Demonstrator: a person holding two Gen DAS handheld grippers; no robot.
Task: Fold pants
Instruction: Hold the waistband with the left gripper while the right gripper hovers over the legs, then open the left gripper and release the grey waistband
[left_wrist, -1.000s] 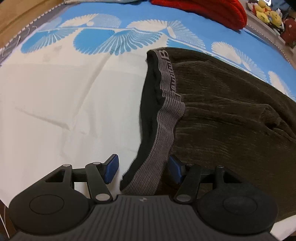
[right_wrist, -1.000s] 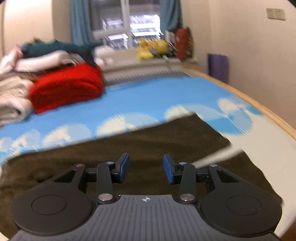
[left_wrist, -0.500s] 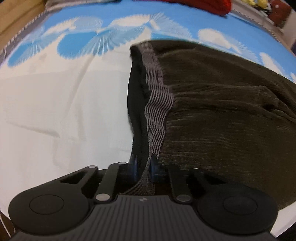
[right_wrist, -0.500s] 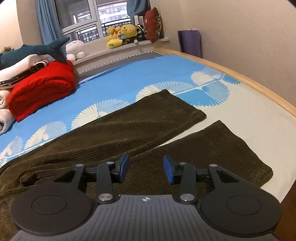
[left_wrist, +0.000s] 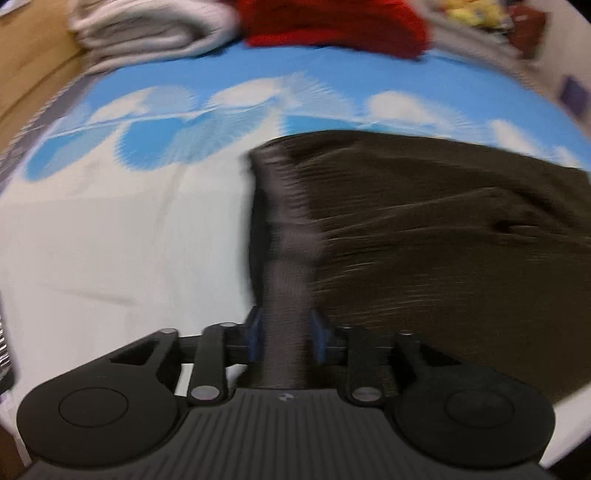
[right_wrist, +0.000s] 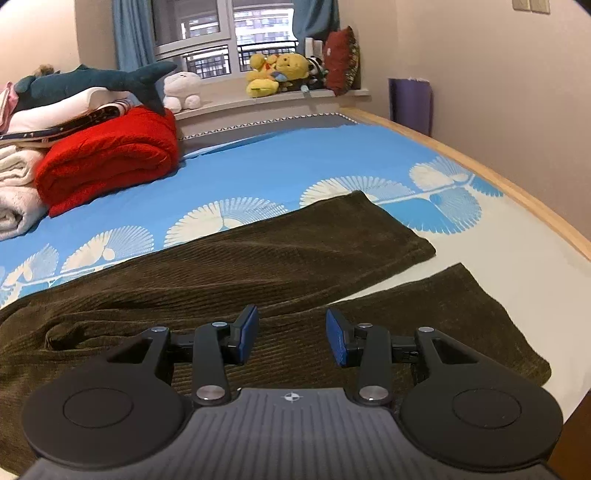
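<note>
Dark brown corduroy pants (left_wrist: 424, 229) lie spread on the bed, with a grey elastic waistband (left_wrist: 286, 236) at their left end. My left gripper (left_wrist: 285, 339) is shut on the waistband's near corner, the band running up between the blue pads. In the right wrist view the two pant legs (right_wrist: 295, 258) stretch away to the right, split in a V with hems near the bed's right side. My right gripper (right_wrist: 291, 338) is open and empty, hovering over the near leg (right_wrist: 424, 314).
The bedsheet (left_wrist: 110, 240) is white near me and blue with white fan prints farther off. A red folded blanket (right_wrist: 107, 162), white folded blankets (right_wrist: 14, 192) and a plush shark (right_wrist: 96, 79) sit at the far left. Plush toys (right_wrist: 277, 72) line the windowsill. The wooden bed edge (right_wrist: 517, 195) runs along the right.
My left gripper closed on the waistband and now lifts and pulls it; the view is blurred by motion. My right gripper stayed open and drifted slightly over the pant legs.
</note>
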